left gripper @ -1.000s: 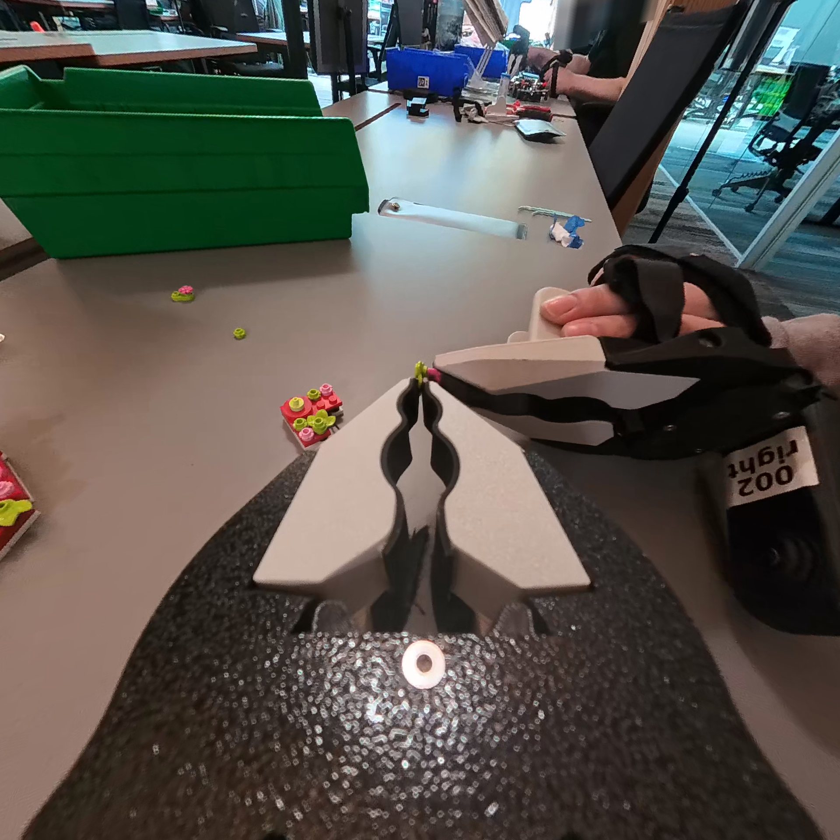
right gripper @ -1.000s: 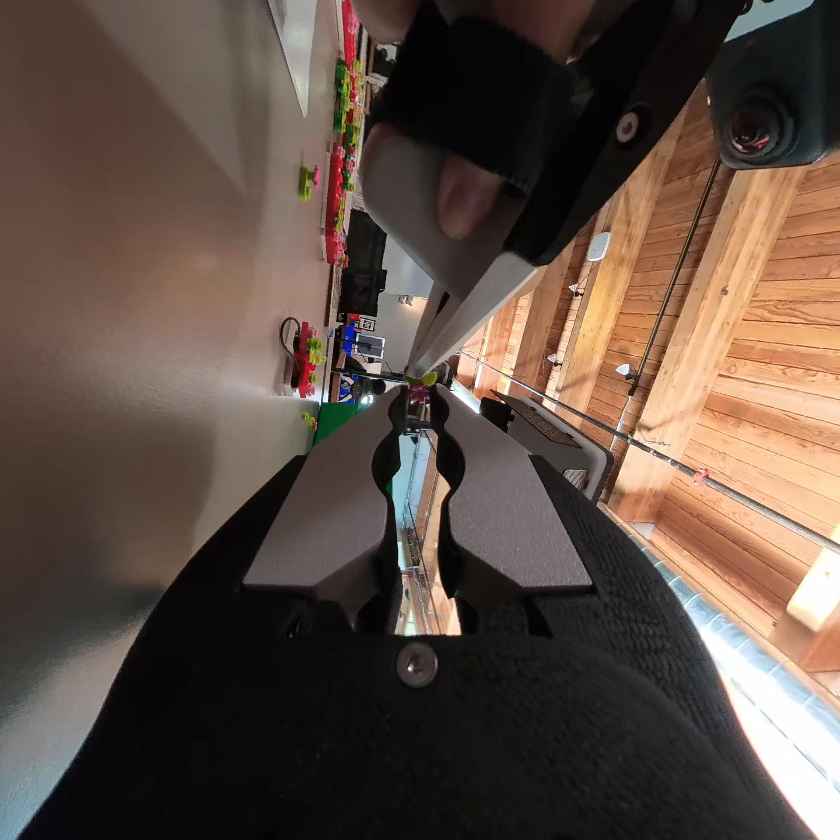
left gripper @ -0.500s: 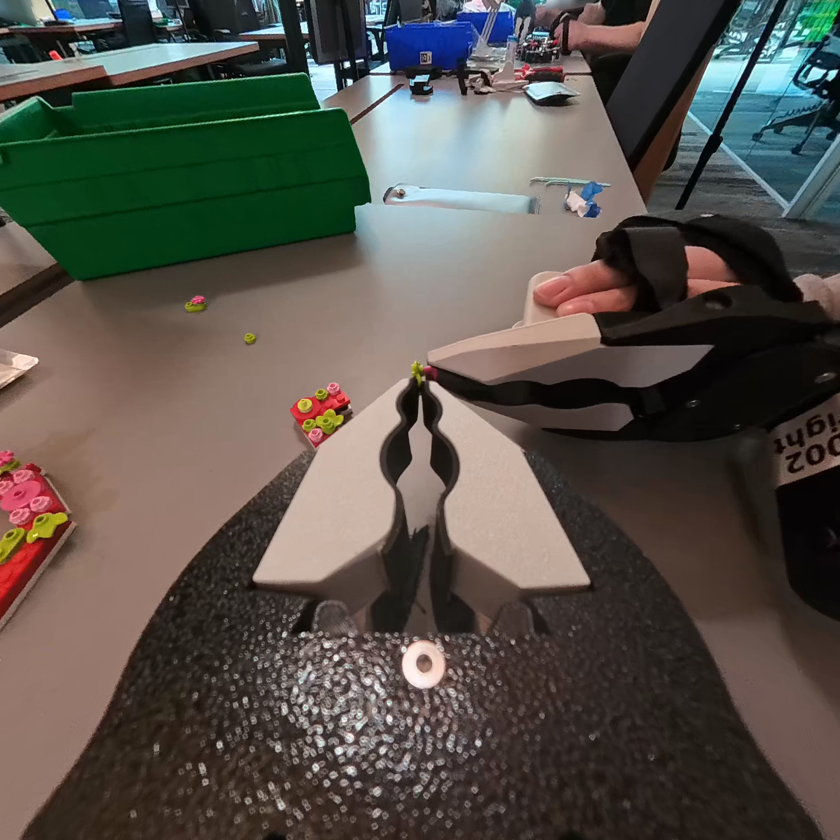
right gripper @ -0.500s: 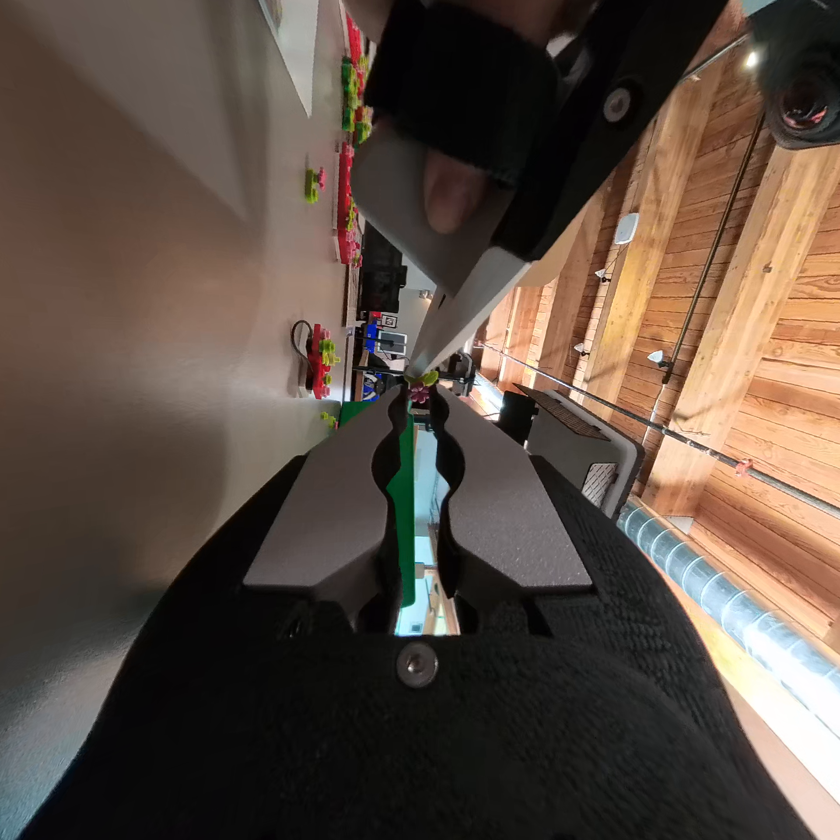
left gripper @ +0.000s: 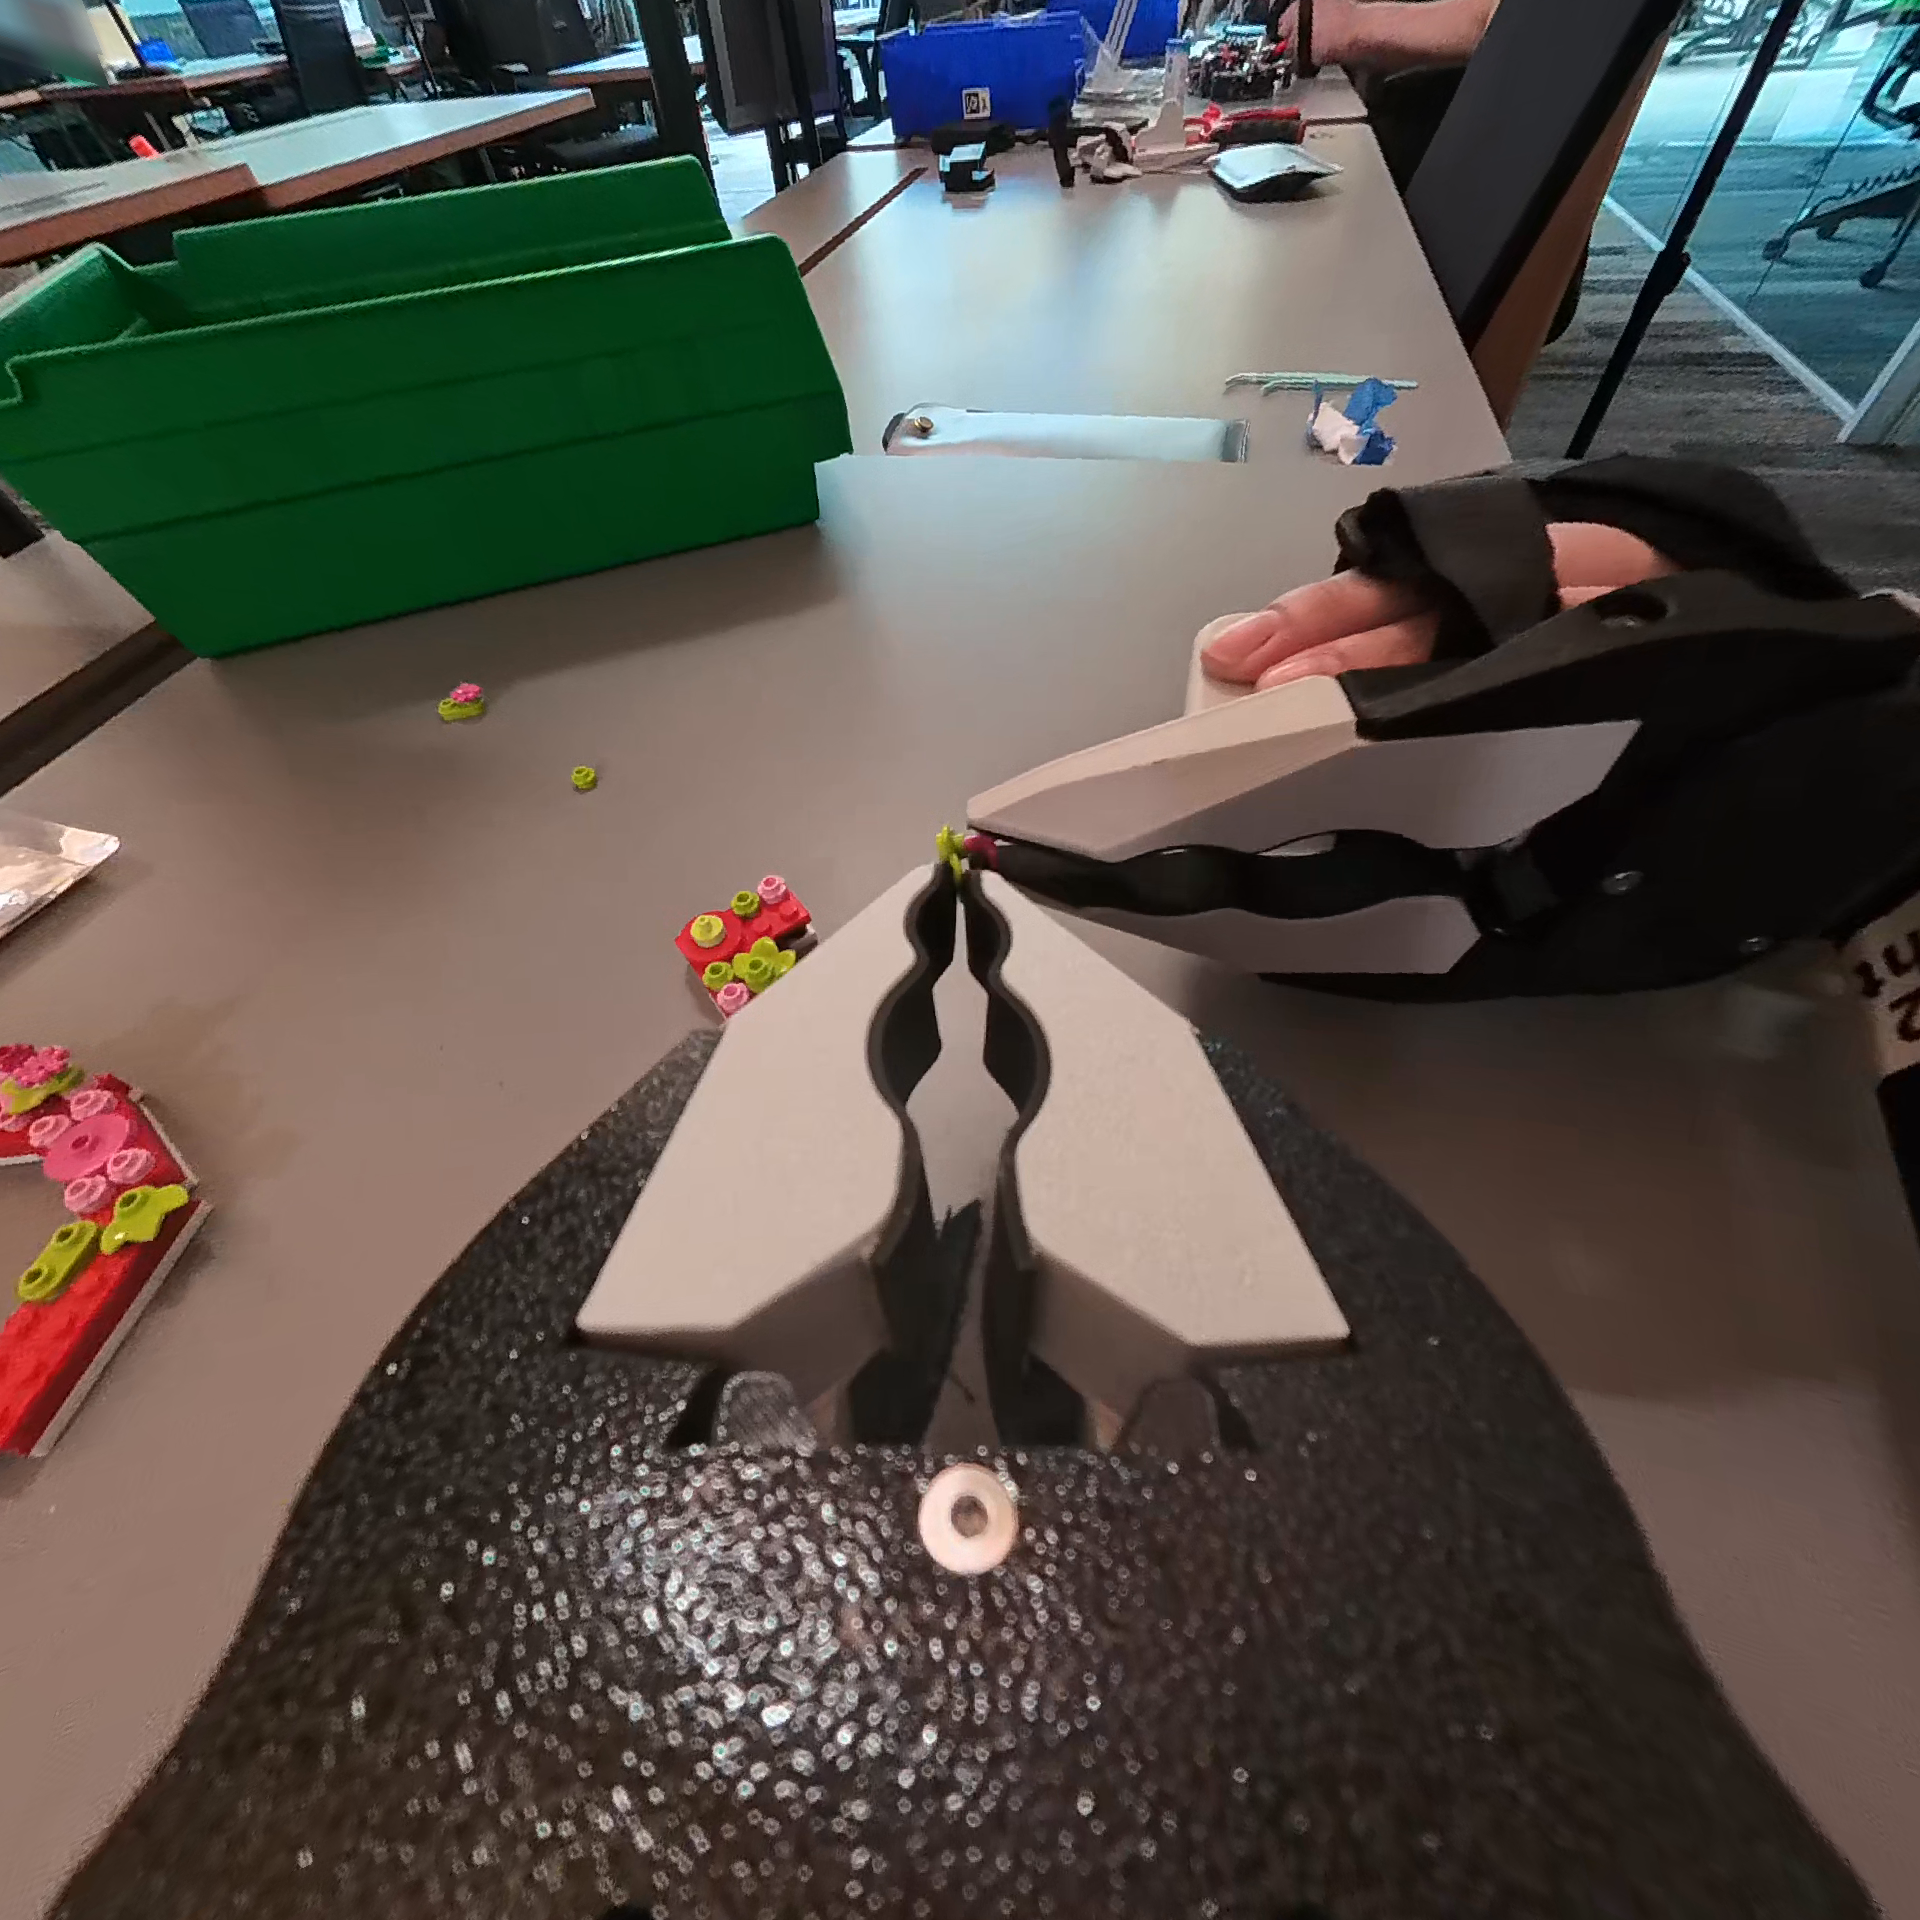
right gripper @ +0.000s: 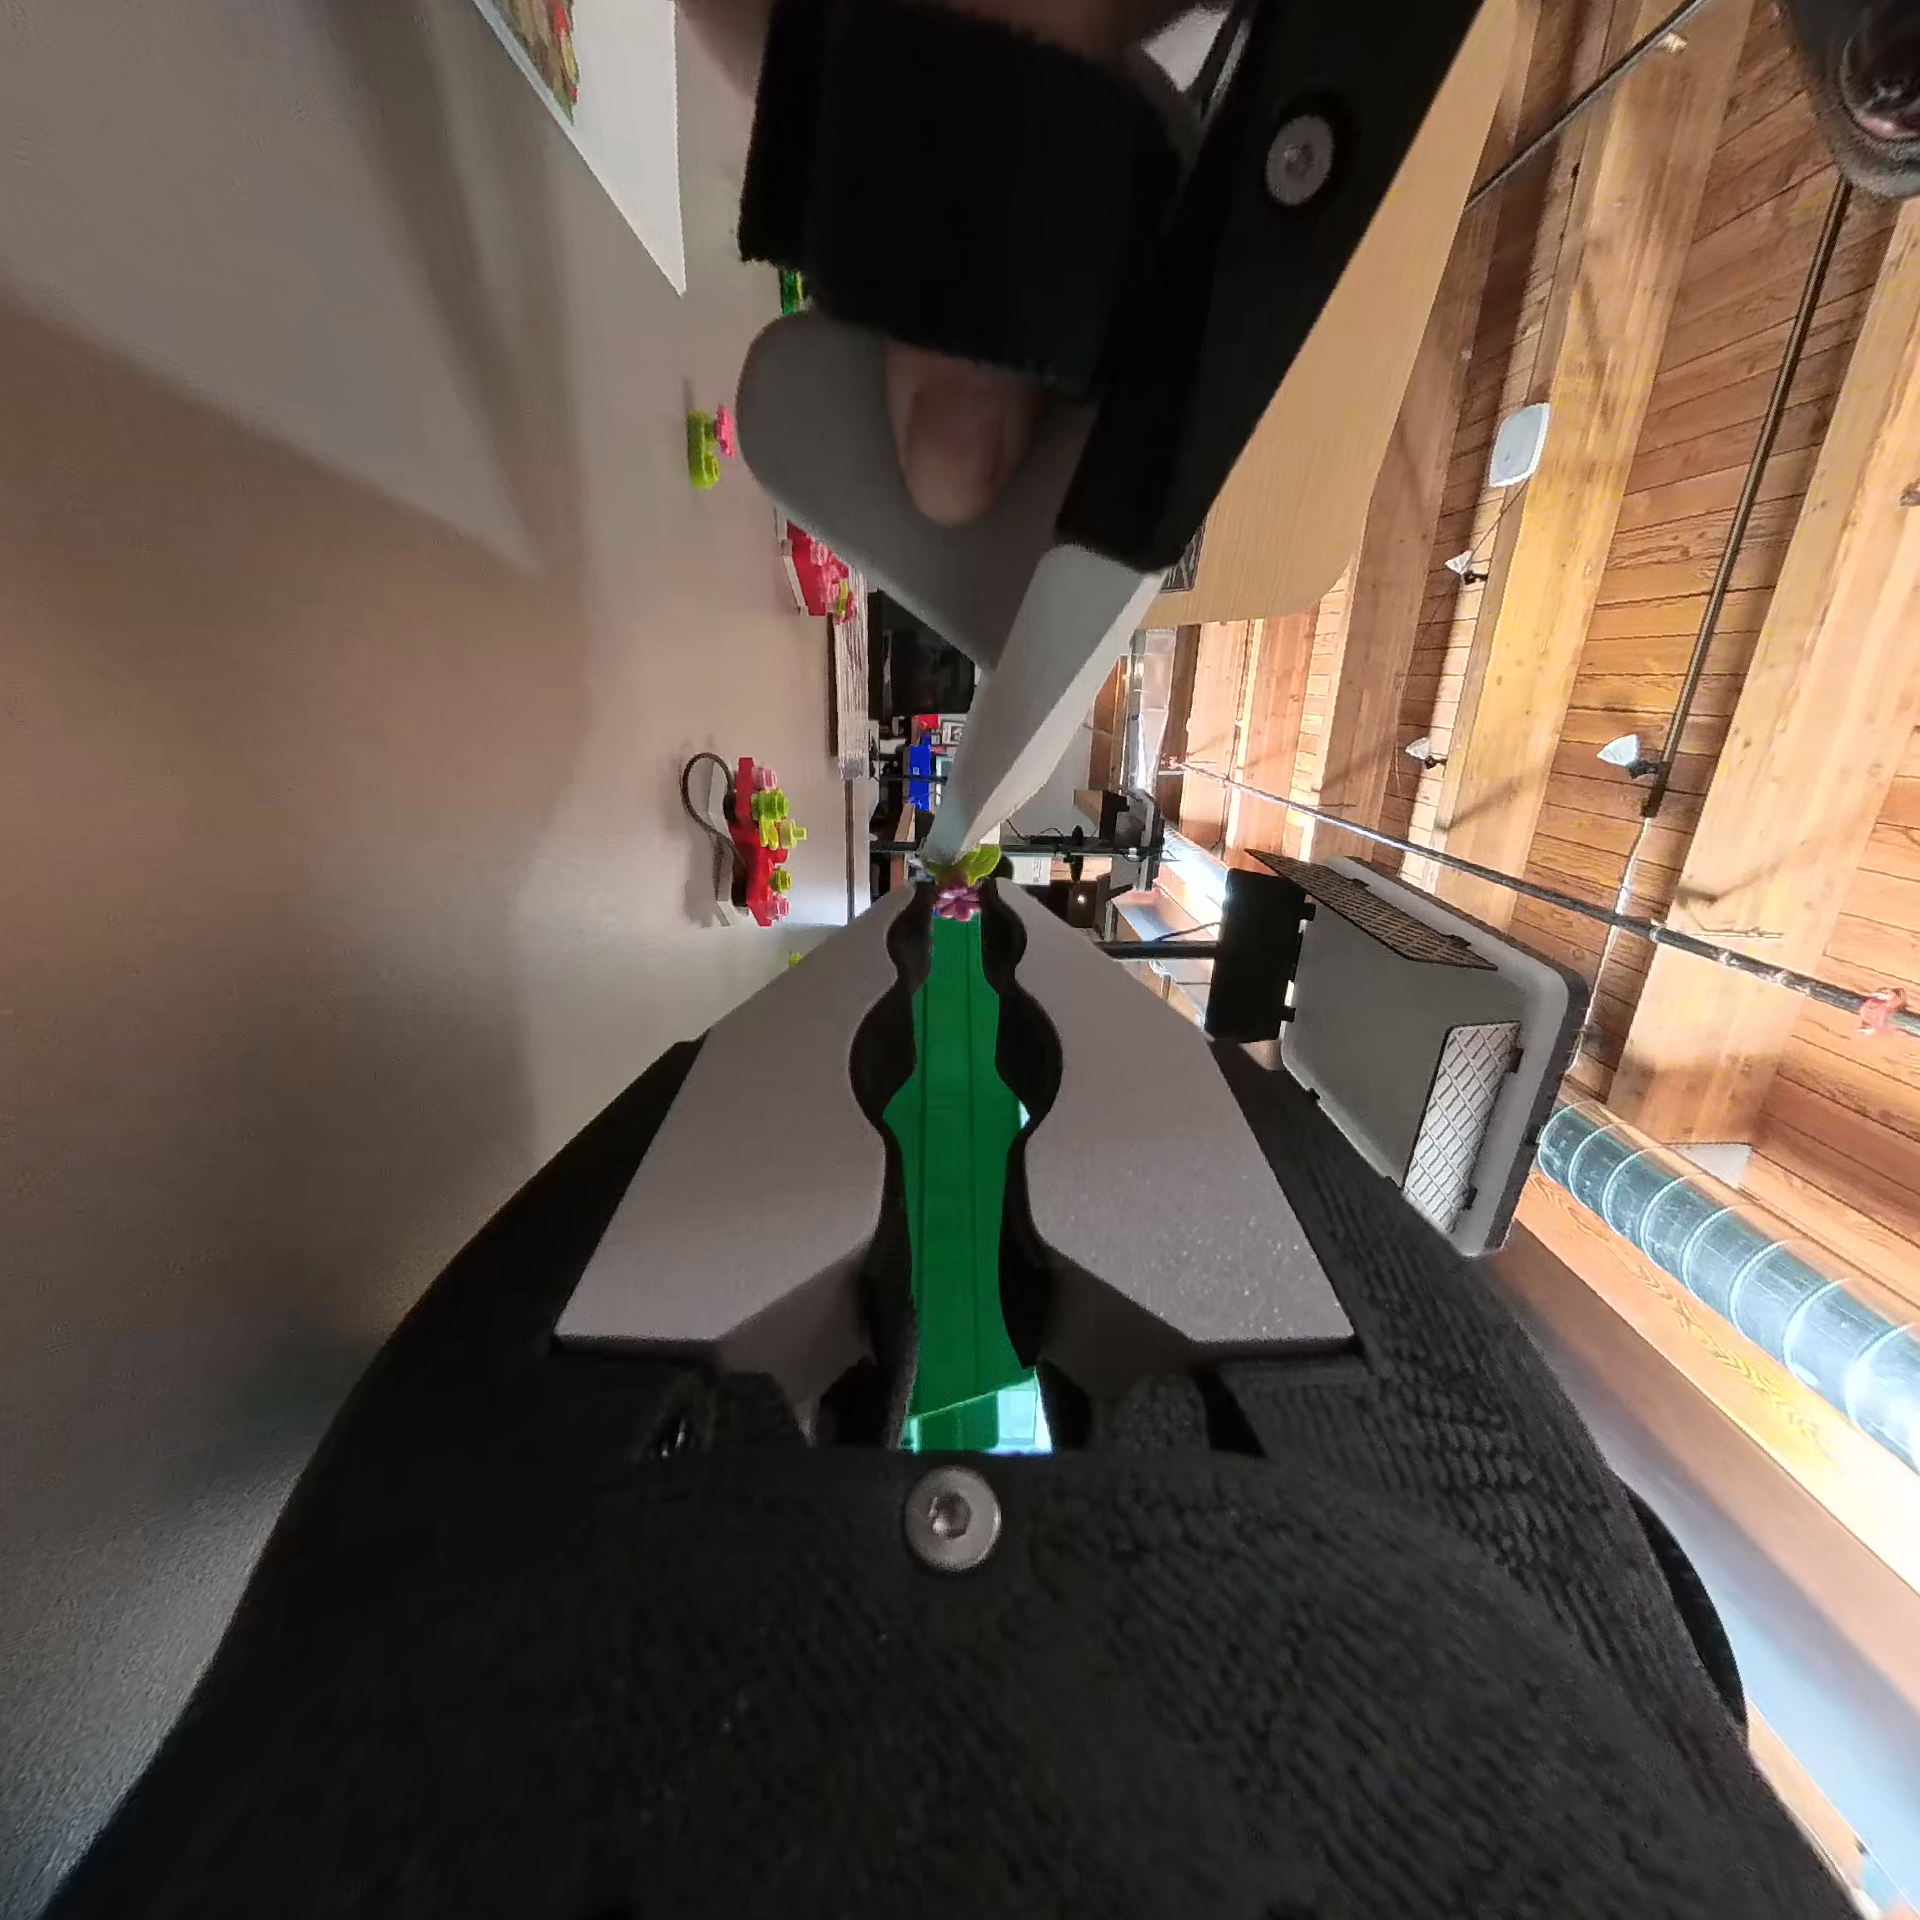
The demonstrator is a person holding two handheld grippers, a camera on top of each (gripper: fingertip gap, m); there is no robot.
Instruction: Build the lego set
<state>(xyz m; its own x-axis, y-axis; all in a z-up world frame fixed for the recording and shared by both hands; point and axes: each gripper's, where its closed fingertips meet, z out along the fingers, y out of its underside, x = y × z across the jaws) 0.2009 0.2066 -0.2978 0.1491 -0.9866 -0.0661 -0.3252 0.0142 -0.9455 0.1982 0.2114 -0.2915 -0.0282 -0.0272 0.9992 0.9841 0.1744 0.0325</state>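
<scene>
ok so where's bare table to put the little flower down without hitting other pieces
Open table lies between the green bin, the white strip and the right gripper. Another bare patch sits left of the small red build, before the big red build. Near the bin it is dotted: a lime-pink piece and a lime stud.

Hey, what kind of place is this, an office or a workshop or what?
Probably an open-plan office or lab used as a workspace: long grey tables in rows, black office chairs on wheels beyond a glass partition, and exposed wooden ceiling beams with a silver duct. Green plastic storage bins suggest hands-on assembly work.
</scene>
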